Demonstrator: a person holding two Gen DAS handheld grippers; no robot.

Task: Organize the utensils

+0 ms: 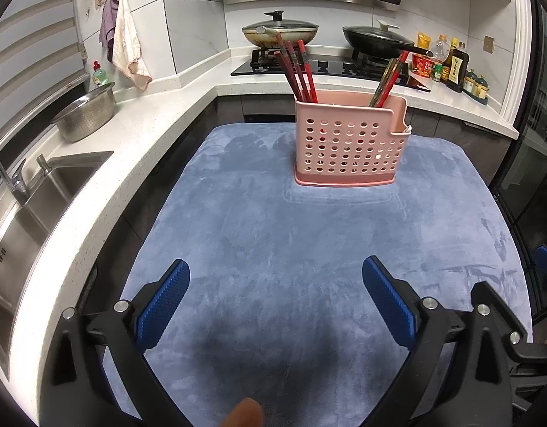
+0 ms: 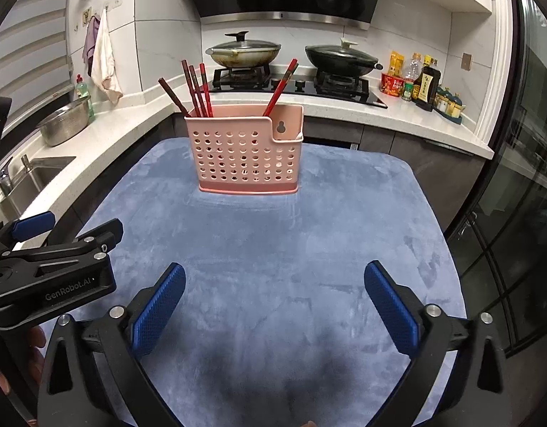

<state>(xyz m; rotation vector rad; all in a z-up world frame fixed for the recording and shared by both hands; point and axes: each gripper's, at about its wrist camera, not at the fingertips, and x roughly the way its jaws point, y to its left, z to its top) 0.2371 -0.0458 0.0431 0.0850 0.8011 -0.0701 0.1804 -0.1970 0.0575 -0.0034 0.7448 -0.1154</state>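
Both grippers were held wide open and empty over the near part of a blue mat (image 1: 309, 242), the left gripper (image 1: 275, 281) seen beside the right gripper (image 2: 275, 284), with nothing gripped between the blue pads (image 2: 159, 313) of either. A pink holder (image 2: 245, 149) with round holes was stood upright at the far middle of the mat, well apart from both grippers. Red chopsticks (image 2: 197, 89) were seen leaning in its left compartment, and another bunch of chopsticks (image 2: 282, 85) in its right compartment.
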